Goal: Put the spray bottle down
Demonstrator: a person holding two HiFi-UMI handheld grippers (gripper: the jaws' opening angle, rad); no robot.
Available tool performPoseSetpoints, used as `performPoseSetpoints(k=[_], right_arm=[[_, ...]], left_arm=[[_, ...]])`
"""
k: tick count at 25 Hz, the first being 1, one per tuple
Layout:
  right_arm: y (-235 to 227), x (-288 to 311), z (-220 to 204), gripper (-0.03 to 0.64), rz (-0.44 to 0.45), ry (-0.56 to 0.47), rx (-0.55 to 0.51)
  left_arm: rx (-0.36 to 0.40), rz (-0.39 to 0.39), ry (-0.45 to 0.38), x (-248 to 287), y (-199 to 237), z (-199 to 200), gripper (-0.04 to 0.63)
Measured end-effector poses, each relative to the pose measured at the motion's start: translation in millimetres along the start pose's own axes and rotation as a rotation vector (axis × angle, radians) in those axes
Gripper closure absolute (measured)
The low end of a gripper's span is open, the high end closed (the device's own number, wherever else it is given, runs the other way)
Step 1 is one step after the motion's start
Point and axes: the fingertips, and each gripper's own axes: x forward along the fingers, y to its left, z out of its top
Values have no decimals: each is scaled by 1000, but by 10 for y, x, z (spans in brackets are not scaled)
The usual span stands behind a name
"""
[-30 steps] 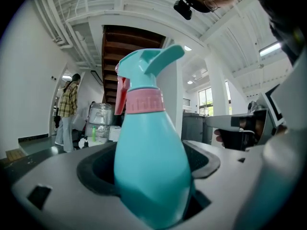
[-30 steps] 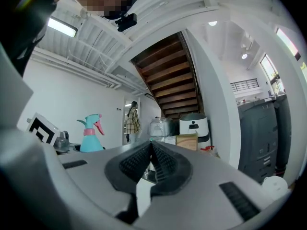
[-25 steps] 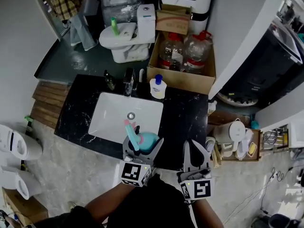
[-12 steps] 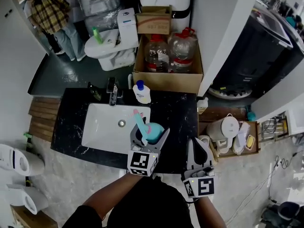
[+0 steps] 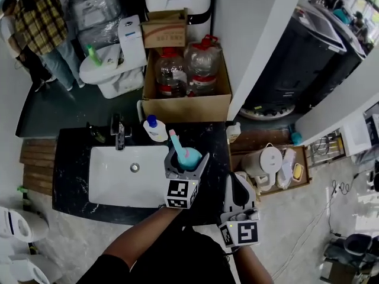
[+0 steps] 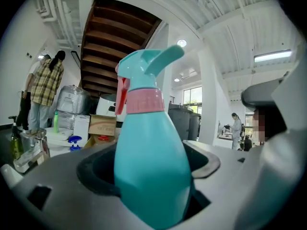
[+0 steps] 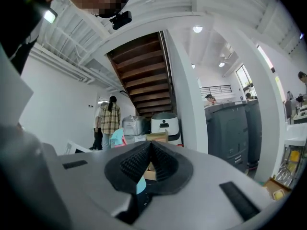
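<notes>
A teal spray bottle with a pink collar and red trigger stands upright between the jaws of my left gripper, which is shut on its body. It hangs over the black counter, just right of the white sink. In the left gripper view the spray bottle fills the middle, held in my left gripper. My right gripper is at the counter's front right corner, jaws shut and empty; in its own view the right gripper shows its pads meeting.
A white pump bottle and a tap stand at the back of the counter. Behind are a cardboard box with water jugs and a toilet. A white kettle sits on a low shelf at right. A person stands far left.
My left gripper has carried the spray bottle rightward, from over the sink to over the counter beside it. The right gripper has kept its place near the front right corner.
</notes>
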Motion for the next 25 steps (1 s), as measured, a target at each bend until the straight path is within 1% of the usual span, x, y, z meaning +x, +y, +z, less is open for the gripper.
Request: performPoseSetpoints(k=[4, 7, 9, 11, 12, 14, 16, 19, 21, 25], right_arm=[[-142, 67, -37, 602, -44, 72, 49], [-235, 128, -90, 603, -75, 90, 56], [-299, 187, -131, 603, -91, 94, 54], [-353, 253, -169, 603, -97, 80, 29], [-369, 279, -215, 602, -98, 92, 25], [-394, 317, -304, 603, -110, 137, 53], [-425, 359, -272, 602, -117, 119, 77], [-472, 441, -209, 603, -124, 81, 45], [-501, 508, -259, 603, -123, 87, 19], [-572, 636, -378, 603, -126, 97, 19]], left_arm=[[22, -32, 33, 342, -5, -159, 199], [48, -69, 55, 545, -22, -263, 199], [59, -77, 59, 695, -6, -315, 199], [58, -82, 61, 857, 12, -366, 199], [53, -85, 62, 932, 19, -394, 199], [47, -97, 67, 1070, 21, -453, 199], [54, -112, 70, 1206, 4, -496, 199], [62, -122, 61, 1419, -7, -536, 199], [60, -123, 62, 1538, 7, -607, 199], [59, -128, 82, 1702, 44, -818, 199]])
